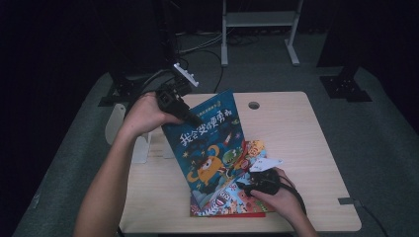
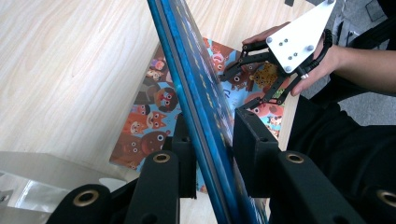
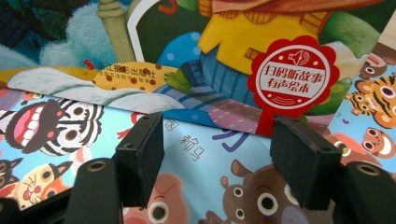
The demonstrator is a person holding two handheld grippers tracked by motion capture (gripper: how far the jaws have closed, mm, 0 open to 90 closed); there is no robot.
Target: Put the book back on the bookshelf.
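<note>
A blue picture book (image 1: 210,143) with a yellow monster on its cover stands tilted, its upper left edge raised and its lower end resting on a stack of books. My left gripper (image 1: 190,118) is shut on that raised edge; in the left gripper view the blue book (image 2: 201,93) runs edge-on between the jaws of the left gripper (image 2: 217,140). My right gripper (image 1: 244,186) lies low over the stack, on the animal-face cover (image 1: 237,200). In the right gripper view the right gripper (image 3: 217,154) has its jaws apart with nothing between them, above the animal-face cover (image 3: 210,186).
Another book (image 3: 289,70) with a round red sticker lies over the animal one. A red cover (image 1: 227,214) peeks out under the stack near the table's (image 1: 296,138) front edge. A white stand (image 1: 141,148) sits at the left, a cable hole (image 1: 254,105) at the back.
</note>
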